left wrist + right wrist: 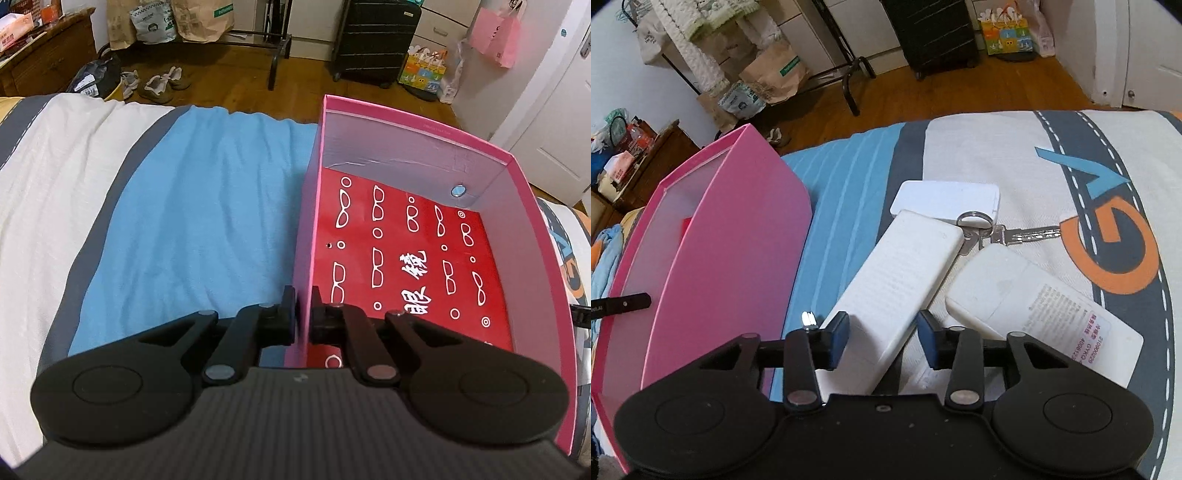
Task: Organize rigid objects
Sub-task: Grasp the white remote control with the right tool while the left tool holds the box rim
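My left gripper (303,314) is shut on the left wall of the pink box (532,206), one finger outside and one inside. The box has a red floor printed with white glasses; a small round shiny disc (459,191) lies at its far wall. In the right wrist view, my right gripper (882,338) stands open around the near end of a long white power bank (905,266) on the bed, its blue pads close beside the sides. Beyond lie a small white case (945,201), a key ring with keys (975,221) and a flat white device with a label (1034,310).
The pink box (731,236) stands just left of the white objects on the bedspread (1015,155). A blue towel (192,221) covers the bed left of the box. Past the bed's edge are wooden floor, shoes (162,85), paper bags and a black suitcase (373,40).
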